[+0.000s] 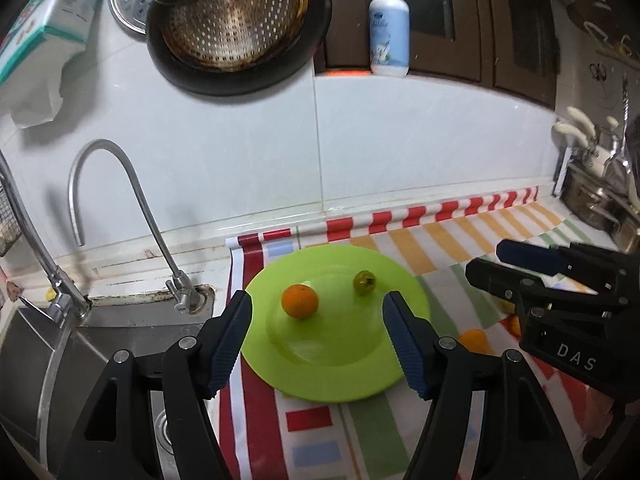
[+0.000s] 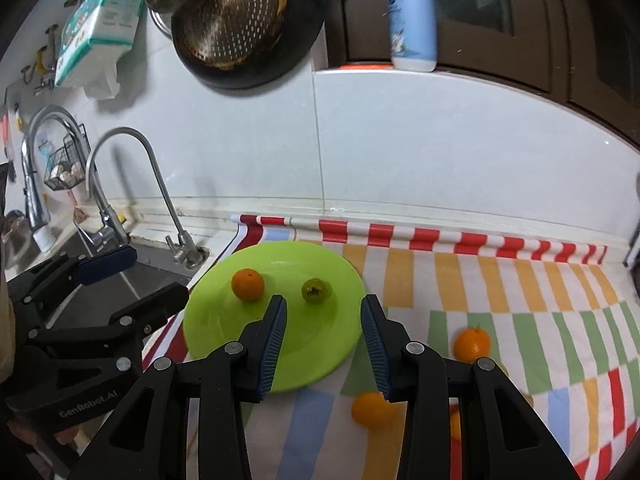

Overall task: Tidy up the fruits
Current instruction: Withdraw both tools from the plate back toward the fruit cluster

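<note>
Nearest, the left gripper [image 1: 316,308] hung with its jaws spread wide and empty over the green plate [image 1: 360,380], while the right gripper [image 2: 324,314] was likewise parted, holding nothing. Just beyond its fingers, two oranges [image 2: 370,410] [image 2: 472,344] lay loose on the striped cloth [image 2: 520,288] beside the plate. Farther on, an orange [image 1: 300,301] and a small green fruit [image 1: 364,282] sat apart on the plate. Behind stood the tiled wall [image 1: 400,140].
</note>
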`<state>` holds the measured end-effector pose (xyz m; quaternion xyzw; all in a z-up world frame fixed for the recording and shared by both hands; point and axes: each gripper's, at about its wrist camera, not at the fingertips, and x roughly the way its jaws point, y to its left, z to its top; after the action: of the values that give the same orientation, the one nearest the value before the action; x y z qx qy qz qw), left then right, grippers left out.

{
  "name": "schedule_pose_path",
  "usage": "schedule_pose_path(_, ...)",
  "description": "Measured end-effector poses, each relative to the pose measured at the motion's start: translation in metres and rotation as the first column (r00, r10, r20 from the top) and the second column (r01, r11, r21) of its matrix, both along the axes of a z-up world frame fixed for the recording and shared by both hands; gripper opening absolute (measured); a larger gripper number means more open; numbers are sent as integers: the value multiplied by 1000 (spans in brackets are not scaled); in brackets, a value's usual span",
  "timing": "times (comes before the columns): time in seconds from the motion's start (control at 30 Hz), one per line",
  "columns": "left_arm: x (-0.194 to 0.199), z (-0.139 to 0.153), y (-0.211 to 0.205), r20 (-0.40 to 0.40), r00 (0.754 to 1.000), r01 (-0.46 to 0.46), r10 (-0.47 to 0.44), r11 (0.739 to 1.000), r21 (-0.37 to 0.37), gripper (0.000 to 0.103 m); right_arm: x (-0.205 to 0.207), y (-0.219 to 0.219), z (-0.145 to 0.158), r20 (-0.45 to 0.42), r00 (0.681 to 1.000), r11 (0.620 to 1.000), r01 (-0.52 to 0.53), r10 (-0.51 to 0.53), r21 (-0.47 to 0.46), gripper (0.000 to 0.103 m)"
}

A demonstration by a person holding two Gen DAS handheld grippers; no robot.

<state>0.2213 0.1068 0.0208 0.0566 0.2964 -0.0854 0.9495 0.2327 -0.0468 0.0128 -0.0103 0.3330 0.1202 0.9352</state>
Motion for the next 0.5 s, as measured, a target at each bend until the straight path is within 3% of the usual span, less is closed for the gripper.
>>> schedule_pose_path(0.17, -23, 12, -10, 21, 1000, 4, -4, 1000, -18, 69, -28, -12, 10, 26, 999, 1000, 29, -29, 9, 42)
schedule_pose_path(0.23, -32, 16, -17, 28, 1000, -7, 8, 1000, -22, 69, -38, -21, 15, 44, 998, 999, 39, -40, 23, 53)
schedule_pose_path(0.5, -69, 25, -48, 71, 994, -75, 79, 996, -47, 75, -74, -58, 35, 102, 995, 1000, 12, -10, -20, 57)
